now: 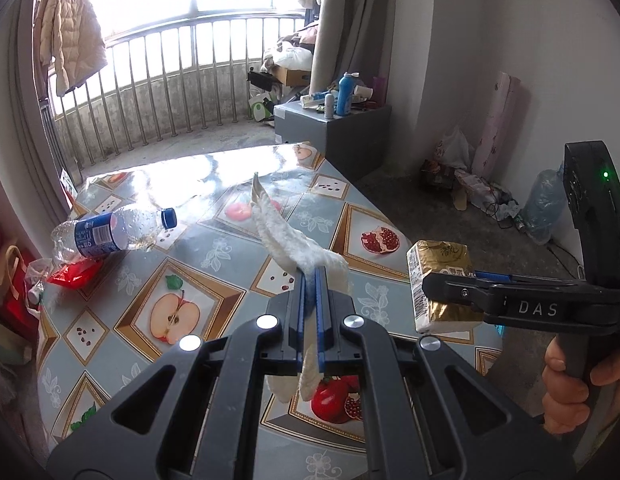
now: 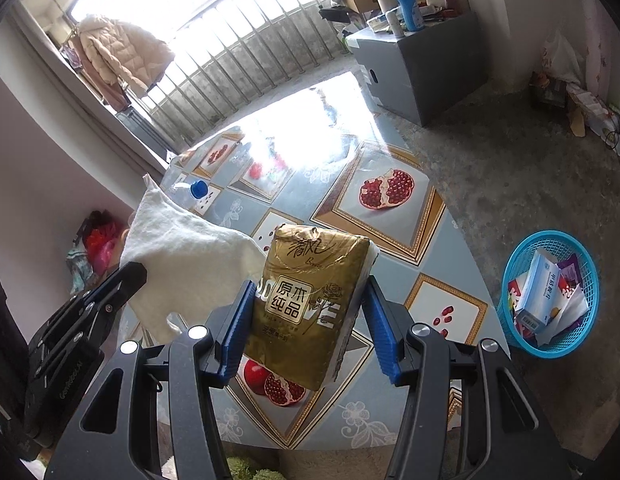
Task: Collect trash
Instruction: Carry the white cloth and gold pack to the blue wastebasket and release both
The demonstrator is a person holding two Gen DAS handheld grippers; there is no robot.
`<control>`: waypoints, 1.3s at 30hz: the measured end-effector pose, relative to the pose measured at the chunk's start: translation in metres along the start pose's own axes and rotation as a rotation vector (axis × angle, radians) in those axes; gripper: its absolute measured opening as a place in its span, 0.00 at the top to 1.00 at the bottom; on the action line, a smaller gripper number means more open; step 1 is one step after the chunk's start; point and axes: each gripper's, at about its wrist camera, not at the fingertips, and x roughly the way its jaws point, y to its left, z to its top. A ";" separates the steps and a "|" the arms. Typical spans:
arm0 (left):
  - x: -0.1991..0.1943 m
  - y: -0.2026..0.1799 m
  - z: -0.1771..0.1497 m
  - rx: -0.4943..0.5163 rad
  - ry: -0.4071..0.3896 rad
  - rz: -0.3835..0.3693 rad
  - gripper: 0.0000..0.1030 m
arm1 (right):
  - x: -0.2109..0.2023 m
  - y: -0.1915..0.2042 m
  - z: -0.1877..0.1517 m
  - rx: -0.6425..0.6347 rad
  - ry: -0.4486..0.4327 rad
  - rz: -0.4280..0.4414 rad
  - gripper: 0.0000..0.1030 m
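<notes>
The right gripper [image 2: 305, 316] is squeezing the gold pack [image 2: 310, 304]; the basket [image 2: 510, 280] is sitting at 3 o'clock. The left gripper [image 1: 312, 280] is pinching a cloth [image 1: 285, 240].

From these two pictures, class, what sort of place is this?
Probably a lived-in home room beside a balcony: a fruit-print table, a padded coat hung by the railing, and a blue waste basket on the floor.

Plastic bottle [image 2: 189, 192] mostly hidden behind white cloth [image 2: 181, 256] in right wrist view; only blue cap showed. Red wrapper [image 1: 73, 274] partly covered by bottle. Blue basket [image 2: 550, 344] contents jumbled, box print unreadable.
</notes>
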 end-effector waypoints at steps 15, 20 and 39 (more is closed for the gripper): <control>-0.015 -0.019 0.035 0.059 -0.072 -0.170 0.97 | -0.037 -0.018 -0.004 0.074 -0.105 -0.042 0.49; -0.009 -0.034 0.047 0.104 -0.060 -0.220 0.97 | -0.045 -0.035 -0.012 0.137 -0.142 -0.044 0.49; 0.029 -0.166 0.092 0.271 -0.015 -0.406 0.97 | -0.130 -0.167 -0.026 0.334 -0.332 -0.175 0.49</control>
